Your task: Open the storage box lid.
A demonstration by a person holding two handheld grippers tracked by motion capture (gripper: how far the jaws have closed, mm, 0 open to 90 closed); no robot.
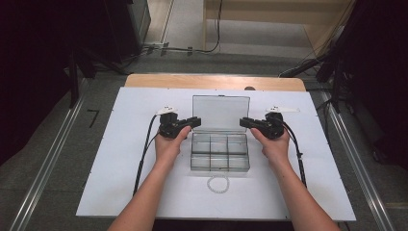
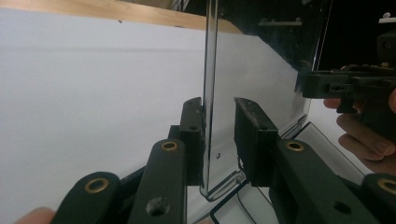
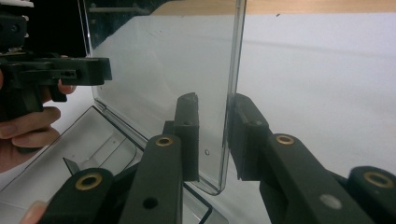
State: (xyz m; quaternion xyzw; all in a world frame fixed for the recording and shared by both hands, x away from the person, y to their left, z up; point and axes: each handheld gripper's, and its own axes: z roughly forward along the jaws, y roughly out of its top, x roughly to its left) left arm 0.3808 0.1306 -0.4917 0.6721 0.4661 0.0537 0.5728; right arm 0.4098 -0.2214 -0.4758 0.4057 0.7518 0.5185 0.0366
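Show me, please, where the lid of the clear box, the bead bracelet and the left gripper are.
lid (image 1: 220, 111), high view, middle of the upright clear panel.
bead bracelet (image 1: 217, 184), high view, on the white ring of beads before the box.
left gripper (image 2: 218, 135), left gripper view, midway between its fingers, at the lid's edge.

Black tools (image 1: 196, 123) (image 1: 243, 123), a clear box (image 1: 220, 150) and white beads (image 1: 217, 184) on a white board (image 1: 120, 159).

Left gripper (image 1: 195, 121) and right gripper (image 1: 243, 122) face inward; jaws slightly parted.
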